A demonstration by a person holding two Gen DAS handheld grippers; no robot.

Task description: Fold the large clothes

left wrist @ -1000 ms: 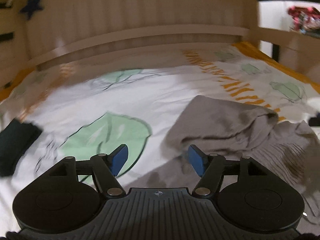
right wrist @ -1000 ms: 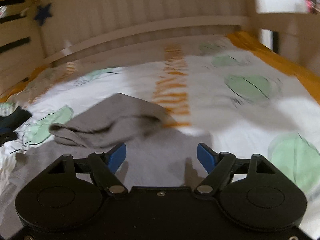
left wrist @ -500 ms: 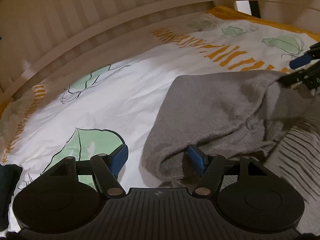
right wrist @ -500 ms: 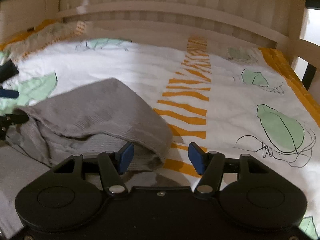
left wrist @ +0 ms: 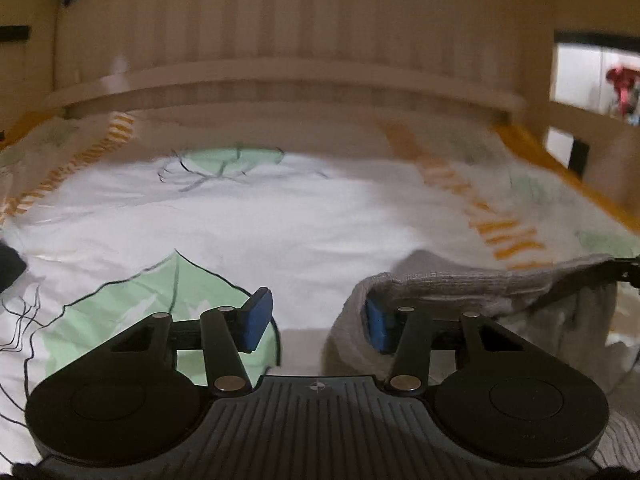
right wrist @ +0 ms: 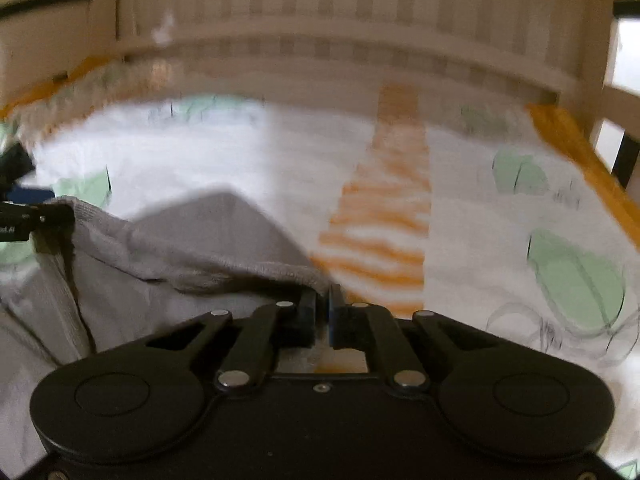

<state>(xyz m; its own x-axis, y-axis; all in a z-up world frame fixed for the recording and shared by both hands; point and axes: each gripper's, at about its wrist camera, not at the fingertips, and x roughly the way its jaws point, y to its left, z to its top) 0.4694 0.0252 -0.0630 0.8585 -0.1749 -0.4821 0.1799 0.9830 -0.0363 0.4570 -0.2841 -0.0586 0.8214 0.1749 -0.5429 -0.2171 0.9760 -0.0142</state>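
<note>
Item: grey knit garment point(left wrist: 472, 280), lying bunched on the leaf-print bedsheet point(left wrist: 280, 216), its folded edge being raised between two grippers. Right gripper point(right wrist: 322, 308) is clenching that edge at one corner; left gripper point(left wrist: 316, 316) is standing unclosed, jaws having just been narrowing, cloth draping over one pad only. Handling advice: finish seating the left pinch before lifting, keeping both corners level and taut.

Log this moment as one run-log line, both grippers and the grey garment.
right gripper: jaws closed on grey garment edge | left gripper: jaws closing, garment hem over one finger, not clamped | surface: bedsheet
</note>
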